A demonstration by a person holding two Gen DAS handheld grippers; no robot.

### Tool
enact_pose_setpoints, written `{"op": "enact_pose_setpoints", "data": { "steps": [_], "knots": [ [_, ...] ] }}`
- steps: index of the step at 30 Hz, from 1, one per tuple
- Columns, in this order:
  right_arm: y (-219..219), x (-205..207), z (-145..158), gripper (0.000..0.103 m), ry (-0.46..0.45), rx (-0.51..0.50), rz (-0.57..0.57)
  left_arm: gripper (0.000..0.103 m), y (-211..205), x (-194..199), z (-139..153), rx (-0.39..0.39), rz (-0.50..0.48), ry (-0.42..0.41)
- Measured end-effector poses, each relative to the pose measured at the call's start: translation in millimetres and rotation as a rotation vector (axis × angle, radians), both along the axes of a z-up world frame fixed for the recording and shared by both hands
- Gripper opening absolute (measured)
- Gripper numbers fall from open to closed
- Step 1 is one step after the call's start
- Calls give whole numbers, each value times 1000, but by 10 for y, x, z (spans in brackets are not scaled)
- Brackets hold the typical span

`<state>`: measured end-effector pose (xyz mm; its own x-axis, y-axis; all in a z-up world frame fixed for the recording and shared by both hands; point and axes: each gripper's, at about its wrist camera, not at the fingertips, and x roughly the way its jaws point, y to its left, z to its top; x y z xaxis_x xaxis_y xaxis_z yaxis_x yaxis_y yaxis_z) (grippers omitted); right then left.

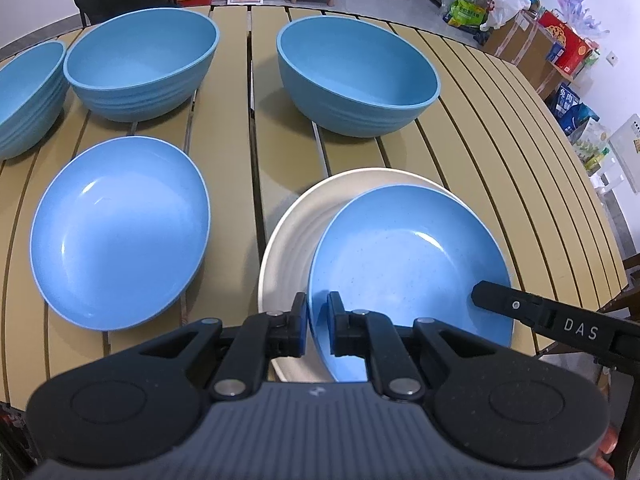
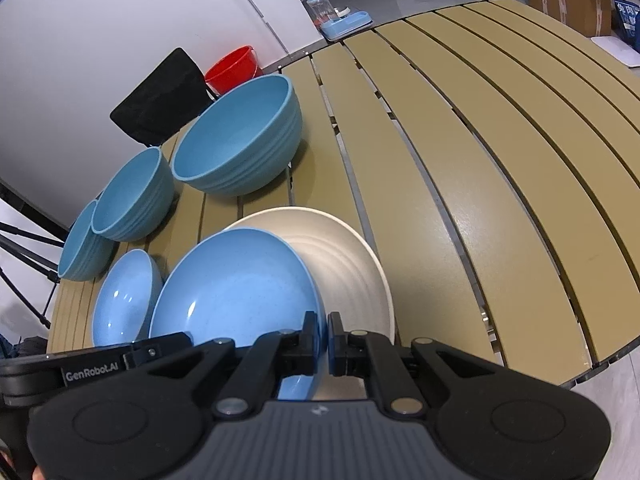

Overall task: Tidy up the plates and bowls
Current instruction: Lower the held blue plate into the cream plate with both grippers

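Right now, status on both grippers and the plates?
Both grippers shut on blue plate. It rests over white plate. Second blue plate alongside.

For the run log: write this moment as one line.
left gripper: shut on blue plate rim | right gripper: shut on same plate's opposite rim | plate over white plate | second blue plate, three bowls untouched

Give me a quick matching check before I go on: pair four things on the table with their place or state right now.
Things:
1. held blue plate
2. cream plate
3. other blue plate
4. right-hand blue bowl

States:
A. lies alone on the slats, left of the stack
B. pinched at its rim by both grippers
C. stands behind the stack, nothing in it
D. lies underneath, partly covered

Pairs: 1-B, 2-D, 3-A, 4-C
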<state>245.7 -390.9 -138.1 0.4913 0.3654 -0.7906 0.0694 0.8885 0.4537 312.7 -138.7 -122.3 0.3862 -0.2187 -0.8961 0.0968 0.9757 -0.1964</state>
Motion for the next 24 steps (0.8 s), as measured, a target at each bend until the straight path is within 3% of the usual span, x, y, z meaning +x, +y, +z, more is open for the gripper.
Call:
{"op": "enact_pose_setpoints", "data": {
  "steps": [24],
  "knots": [
    [34,69,-123,5,20,-16,-3,11,-40,45,-157,23,-9,15]
  ]
}}
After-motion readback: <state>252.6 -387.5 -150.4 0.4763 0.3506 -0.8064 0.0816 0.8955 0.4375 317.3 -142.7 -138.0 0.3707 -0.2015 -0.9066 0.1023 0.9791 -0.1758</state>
